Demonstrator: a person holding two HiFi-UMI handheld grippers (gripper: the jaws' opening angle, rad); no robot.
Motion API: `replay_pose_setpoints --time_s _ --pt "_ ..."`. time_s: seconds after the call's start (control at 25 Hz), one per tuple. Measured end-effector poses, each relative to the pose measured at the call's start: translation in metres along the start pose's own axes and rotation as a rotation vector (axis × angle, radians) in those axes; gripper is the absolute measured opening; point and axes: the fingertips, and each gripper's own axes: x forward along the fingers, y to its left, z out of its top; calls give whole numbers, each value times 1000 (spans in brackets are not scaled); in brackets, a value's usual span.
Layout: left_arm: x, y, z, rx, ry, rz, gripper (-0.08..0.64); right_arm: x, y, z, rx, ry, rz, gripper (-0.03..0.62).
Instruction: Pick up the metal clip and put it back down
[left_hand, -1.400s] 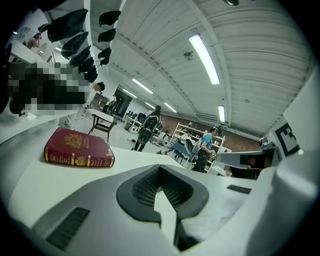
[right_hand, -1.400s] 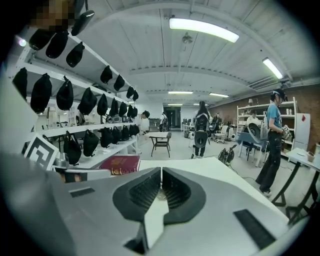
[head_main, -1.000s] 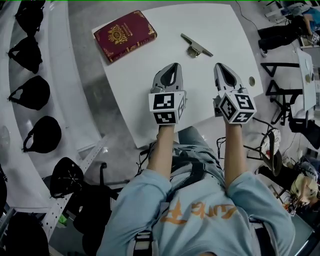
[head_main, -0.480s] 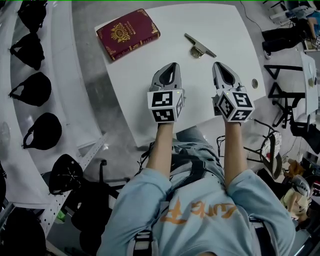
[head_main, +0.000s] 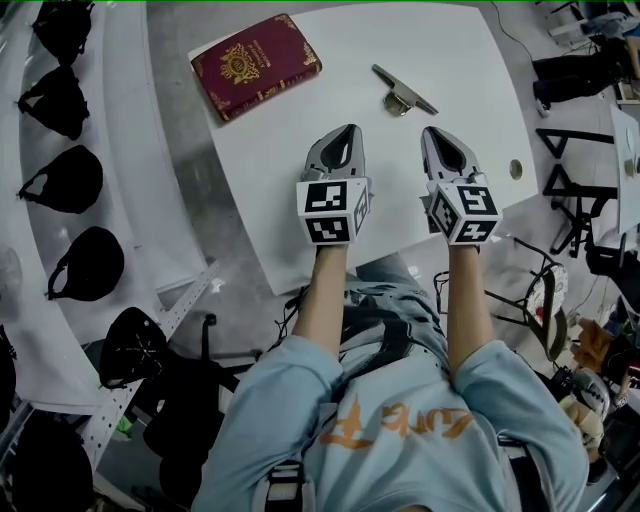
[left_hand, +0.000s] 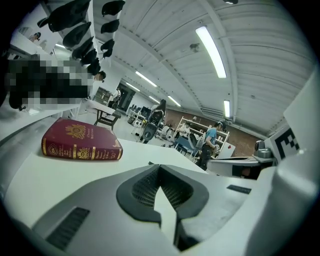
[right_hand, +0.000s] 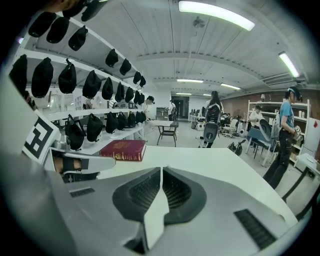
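Metal clip (head_main: 403, 92) lay flat on table (head_main: 300, 190), right of red book (head_main: 257, 66), untouched. Left gripper (head_main: 346, 131) and right gripper (head_main: 438, 131) were both pressed together and empty, nearer person than red book, short of clip. Clip likely light, stiff, slick, low-profile; thin bar looked like poor purchase. Best bet: spread jaws, pinch squarely across bulkier rounded end so it wouldn't skate.

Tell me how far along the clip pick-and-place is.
Done: nothing evident; the metal clip lies on the table, untouched. In hand: nothing; left gripper and right gripper are shut and empty, short of the clip. Left: reach, grasp, lift, set down.
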Motion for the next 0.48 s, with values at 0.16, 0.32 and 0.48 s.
replay_pose_setpoints --time_s 0.16,0.32,0.48 --pt "10 0 -5 -6 14 6 21 5 -5 -4 -25 18 6 31" --pt "20 0 -8 -18 23 11 21 12 -12 -6 -37 34 12 31" --pt "31 1 -7 -13 29 27 21 22 -17 -6 -65 48 31 31"
